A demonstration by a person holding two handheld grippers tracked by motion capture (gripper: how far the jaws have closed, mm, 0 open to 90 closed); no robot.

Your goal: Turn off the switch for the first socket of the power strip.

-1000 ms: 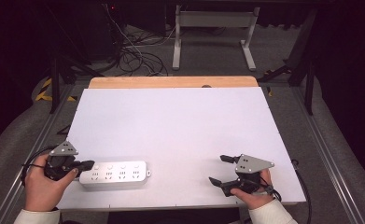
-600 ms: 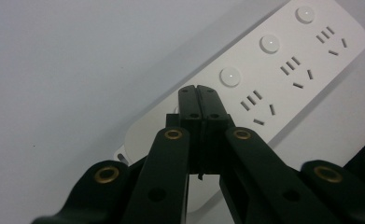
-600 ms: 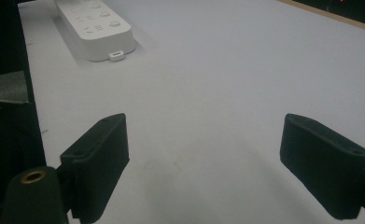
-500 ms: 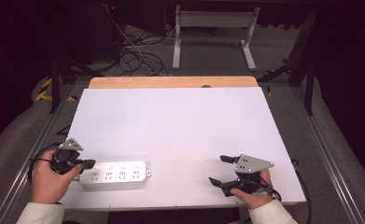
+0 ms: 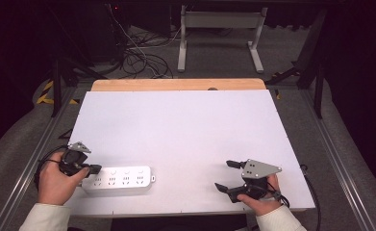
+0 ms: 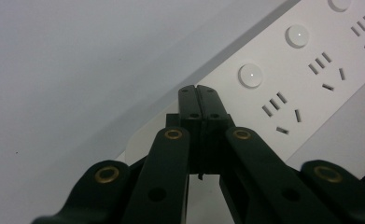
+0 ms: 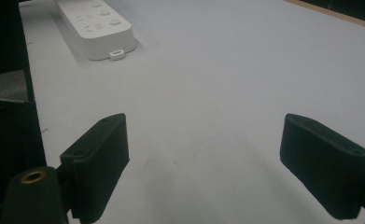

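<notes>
The left hand-held gripper (image 6: 200,100), jaws clenched together on nothing, is pressing at the end of the white plastic power strip (image 5: 119,179) lying near the white desk's (image 5: 185,130) front-left edge; pushing there risks skidding it off. The right hand-held gripper (image 5: 226,175) is sitting released, well apart.

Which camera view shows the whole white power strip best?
The high view: the power strip lies complete on the table, beside the left gripper. The left gripper view shows close sockets and buttons; the right gripper view, its far end.
</notes>
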